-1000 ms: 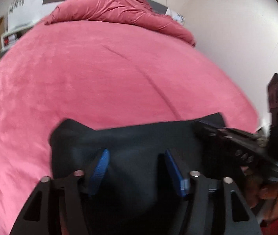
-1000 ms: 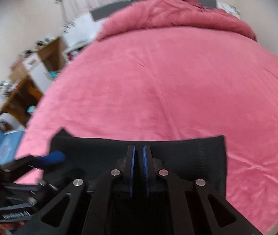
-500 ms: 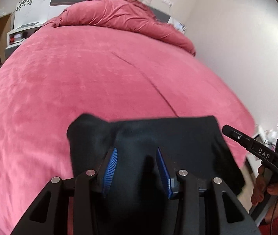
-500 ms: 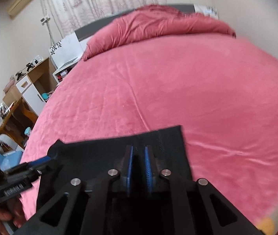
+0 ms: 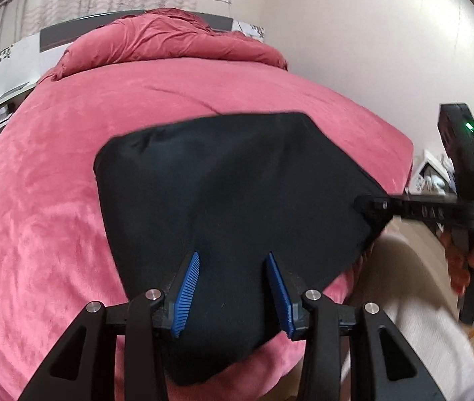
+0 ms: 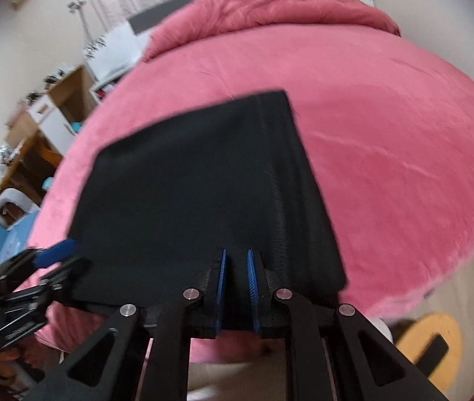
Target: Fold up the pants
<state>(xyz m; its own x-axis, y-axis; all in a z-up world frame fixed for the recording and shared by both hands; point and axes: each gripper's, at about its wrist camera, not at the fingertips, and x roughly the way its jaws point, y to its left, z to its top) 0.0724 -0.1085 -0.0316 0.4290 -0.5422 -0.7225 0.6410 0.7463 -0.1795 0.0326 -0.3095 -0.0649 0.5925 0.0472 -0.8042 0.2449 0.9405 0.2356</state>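
The folded pants lie on the bed, ahead of both. The left hand-held gripper stands spread over them; the right hand-held gripper pinches their near edge.

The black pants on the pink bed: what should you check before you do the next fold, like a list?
1. Right gripper clamped on the black pants: ok, its pads sit close together with cloth between them.
2. Left gripper gripping the pants: cannot tell, its pads stand apart over the cloth.
3. Pants folded into a tidy block: ok, edges look fairly straight, though blurred.
4. Pants fully on the pink bed: not ok, the near edge hangs past the bed's edge.
5. Free bed beyond the pants for laying them flat: ok.
6. Grippers clear of each other: ok, they sit at opposite ends.
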